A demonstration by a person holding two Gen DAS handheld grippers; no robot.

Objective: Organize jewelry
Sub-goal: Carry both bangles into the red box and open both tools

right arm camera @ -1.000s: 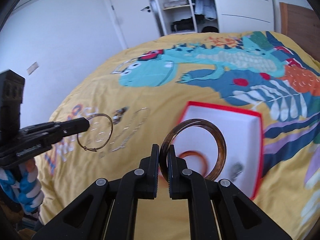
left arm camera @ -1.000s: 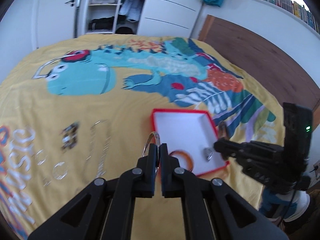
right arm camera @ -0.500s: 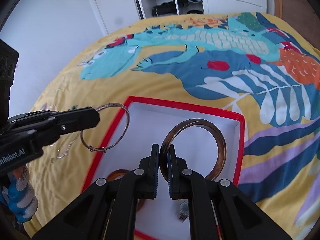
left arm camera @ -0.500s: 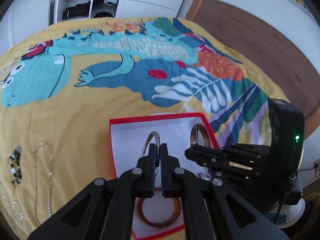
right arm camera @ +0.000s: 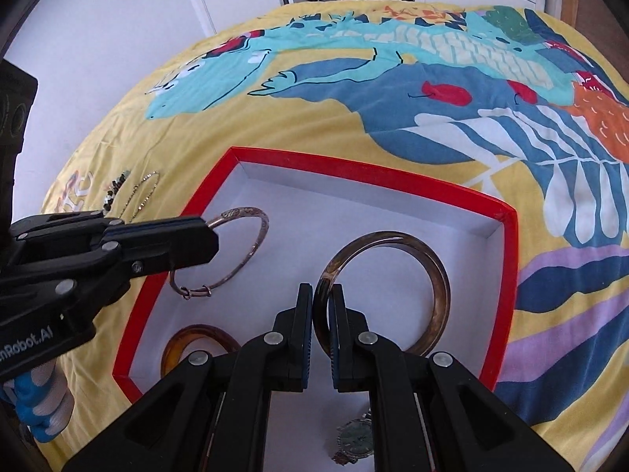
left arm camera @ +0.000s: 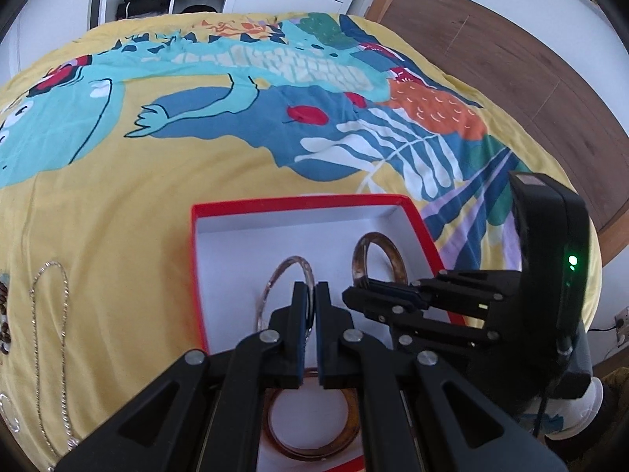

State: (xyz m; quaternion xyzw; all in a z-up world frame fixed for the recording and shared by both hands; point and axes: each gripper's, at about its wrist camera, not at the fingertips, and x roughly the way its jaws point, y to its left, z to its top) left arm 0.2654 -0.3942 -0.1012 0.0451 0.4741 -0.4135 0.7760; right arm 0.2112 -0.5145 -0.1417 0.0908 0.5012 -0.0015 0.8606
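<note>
A red box with a white inside lies on the bed. My left gripper is shut on a thin silver bangle and holds it upright over the box. My right gripper is shut on a wide brown bangle, also over the box, to the right of the silver one. An amber bangle and a watch lie in the box.
A silver chain necklace, a beaded piece and a small ring lie on the yellow bedspread left of the box. A wooden headboard stands on the right, an open wardrobe behind.
Both grippers have moved forward and down with their bangles, from beside the box to low over its inside. The left one swung right from the loose jewelry.
</note>
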